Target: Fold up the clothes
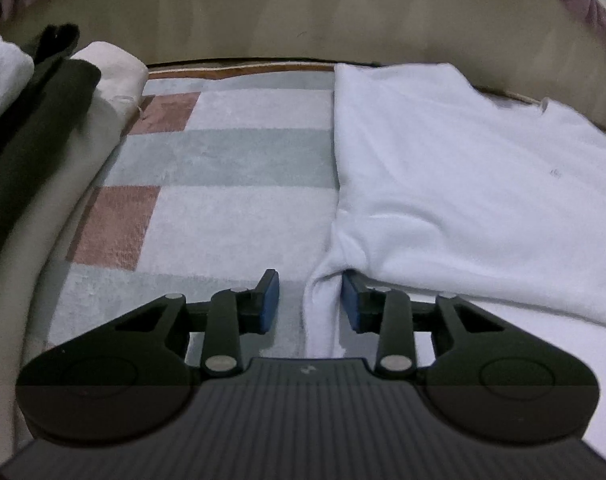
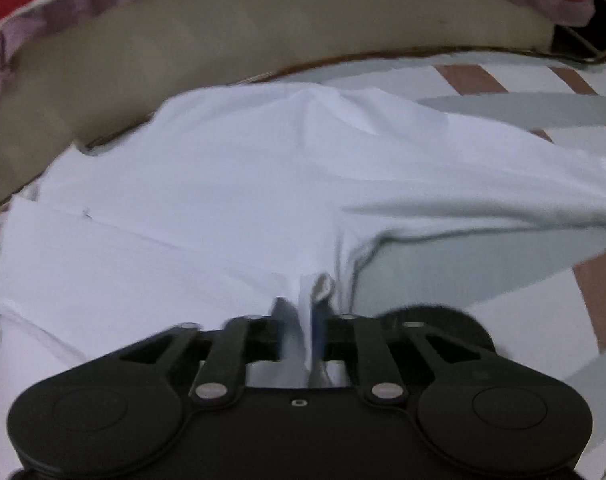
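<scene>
**Checked blanket as the working surface**

Covered with a plush blanket [image 1: 223,160] in pale grey, white and dusty pink blocks. White garment [image 1: 463,180] spread flat at 2 o'clock. Rolled white, cream and black clothes [image 1: 63,92] piled at 10 o'clock, on the edge.

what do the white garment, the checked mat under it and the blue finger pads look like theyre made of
White garment: soft matte knit, probably cotton jersey; it drapes and creases without shine.
Checked mat: short plush pile, likely synthetic fleece or carpet; the pale blue and pink blocks show brushed streaks.
Blue pads on the left gripper: dull, likely rubber or foam; the look leaves it open.
</scene>
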